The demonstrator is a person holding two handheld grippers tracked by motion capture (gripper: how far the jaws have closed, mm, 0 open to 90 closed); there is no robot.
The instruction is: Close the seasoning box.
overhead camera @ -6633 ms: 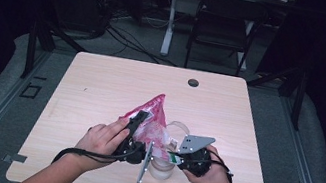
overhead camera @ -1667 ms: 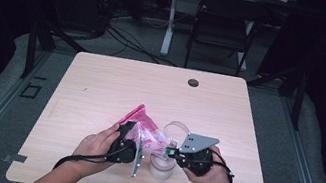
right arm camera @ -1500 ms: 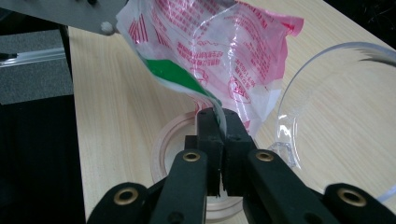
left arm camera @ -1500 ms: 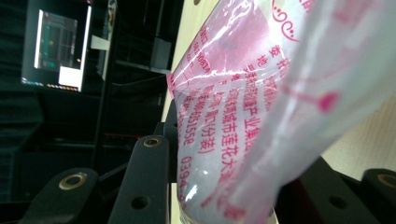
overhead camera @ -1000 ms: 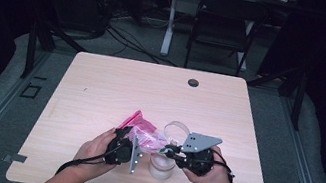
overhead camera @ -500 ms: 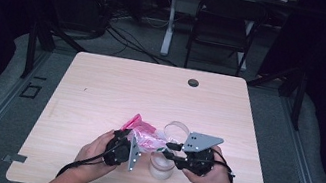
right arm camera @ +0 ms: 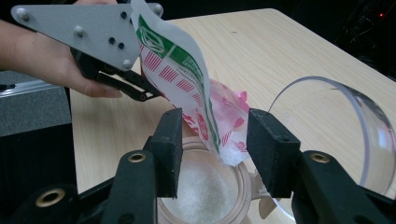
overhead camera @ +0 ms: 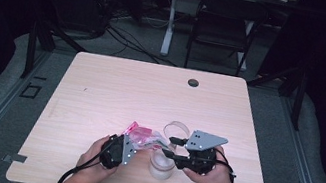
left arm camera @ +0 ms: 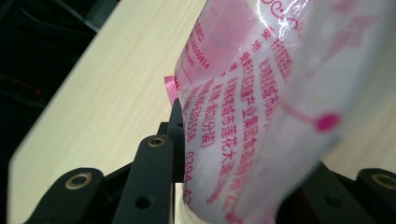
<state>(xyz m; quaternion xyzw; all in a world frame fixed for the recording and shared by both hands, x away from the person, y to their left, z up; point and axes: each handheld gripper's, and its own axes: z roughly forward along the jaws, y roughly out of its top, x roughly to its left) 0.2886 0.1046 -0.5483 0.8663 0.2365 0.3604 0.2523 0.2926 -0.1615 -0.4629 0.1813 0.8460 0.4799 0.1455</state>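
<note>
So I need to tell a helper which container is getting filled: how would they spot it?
On the wooden table, look near the front edge between the two hands. The clear jar stands there, holding white granules, under the pink printed bag; unlike the clear lid beside it, it is upright and filled.

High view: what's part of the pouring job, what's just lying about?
In the job:
- pink printed bag, clamped in the left tongs
- clear jar with white grains, under the bag's corner
- right tongs, open, jaws either side of the bag's corner
- jar's hinged clear lid, open

Lying about:
- black round plug at the table's far edge
- chair behind the table
</note>
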